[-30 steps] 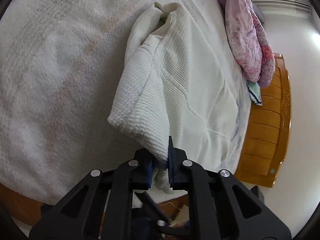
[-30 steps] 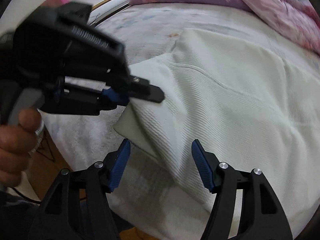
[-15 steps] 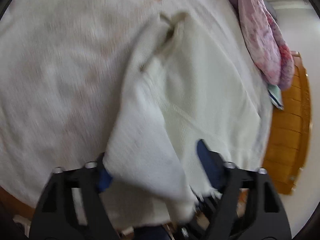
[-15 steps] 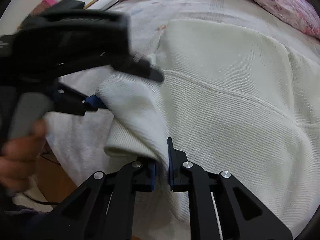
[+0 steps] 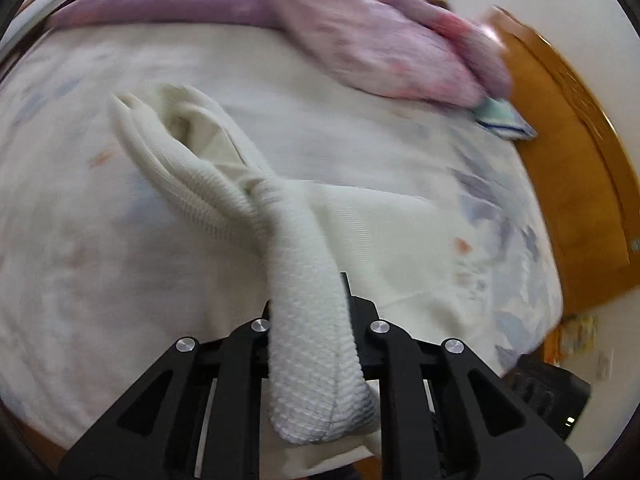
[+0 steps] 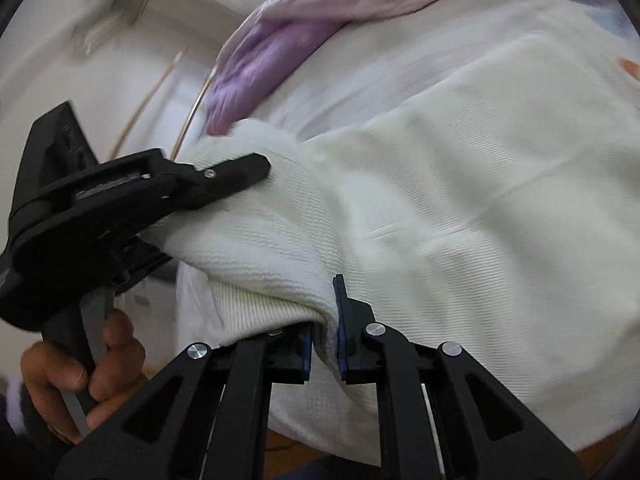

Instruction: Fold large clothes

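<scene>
Right wrist: left hand (image 6: 76,368) squeezing handle (fingers (image 6: 236,172) clamp garment (image 6: 460,208)).

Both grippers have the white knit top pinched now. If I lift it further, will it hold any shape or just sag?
Probably sags: the white knit top already droops in a rope-like fold from the left gripper. Its thick ribbed knit looks fairly heavy, so the free part may drag. The right gripper pinches only an edge; slipping seems possible.

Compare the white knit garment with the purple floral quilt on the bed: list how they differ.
1. The white knit garment is plain cream with a ribbed weave; the purple floral quilt is purple-pink and patterned.
2. The garment is clamped by the left gripper and the right gripper; the quilt is untouched.
3. The garment is nearer the grippers; the quilt is heaped at the far edge.
Both lie on the bed.
</scene>
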`<action>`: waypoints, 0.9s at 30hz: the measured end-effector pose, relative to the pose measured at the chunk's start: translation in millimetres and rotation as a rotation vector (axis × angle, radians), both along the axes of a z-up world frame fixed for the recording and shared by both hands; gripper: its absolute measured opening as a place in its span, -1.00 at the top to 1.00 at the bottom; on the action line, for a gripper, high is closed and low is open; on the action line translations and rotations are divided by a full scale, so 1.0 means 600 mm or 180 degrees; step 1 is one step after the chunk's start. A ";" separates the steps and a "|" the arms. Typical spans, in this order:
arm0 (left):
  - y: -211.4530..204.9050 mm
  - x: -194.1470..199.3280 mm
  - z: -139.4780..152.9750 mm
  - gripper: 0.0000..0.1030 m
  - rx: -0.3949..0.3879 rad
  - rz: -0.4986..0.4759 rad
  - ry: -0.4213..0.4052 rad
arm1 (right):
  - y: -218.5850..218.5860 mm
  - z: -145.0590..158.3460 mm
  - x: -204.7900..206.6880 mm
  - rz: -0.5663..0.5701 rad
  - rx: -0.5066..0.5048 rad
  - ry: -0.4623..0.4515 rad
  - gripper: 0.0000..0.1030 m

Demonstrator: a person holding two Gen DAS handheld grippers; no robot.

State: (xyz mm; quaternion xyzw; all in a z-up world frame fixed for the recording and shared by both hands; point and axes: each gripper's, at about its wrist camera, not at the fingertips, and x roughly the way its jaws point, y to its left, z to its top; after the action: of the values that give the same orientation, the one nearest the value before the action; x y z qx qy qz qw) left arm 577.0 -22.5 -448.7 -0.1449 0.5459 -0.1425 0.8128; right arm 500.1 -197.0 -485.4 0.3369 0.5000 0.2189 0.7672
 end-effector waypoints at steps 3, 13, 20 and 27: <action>-0.103 0.000 0.003 0.71 -0.0029 -0.0253 -0.0047 | -0.101 -0.006 -0.008 -0.0366 0.0142 0.0127 0.83; -0.353 -0.003 -0.126 0.49 0.0274 -0.0836 0.0724 | -0.292 -0.148 -0.077 -0.1339 0.0742 0.0928 0.83; -0.318 -0.004 -0.152 0.49 0.0018 -0.0533 0.0745 | -0.291 -0.178 -0.076 -0.1292 0.0816 0.1109 0.76; -0.370 0.001 -0.143 -0.47 0.0087 -0.0787 0.0713 | -0.308 -0.181 -0.080 -0.1310 0.0843 0.1192 0.52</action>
State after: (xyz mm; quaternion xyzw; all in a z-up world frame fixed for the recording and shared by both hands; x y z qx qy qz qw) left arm 577.3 -244.5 -534.4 -0.0806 0.6487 -0.2170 0.7250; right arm 452.1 -382.0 -593.9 0.5626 0.5210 0.0563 0.6394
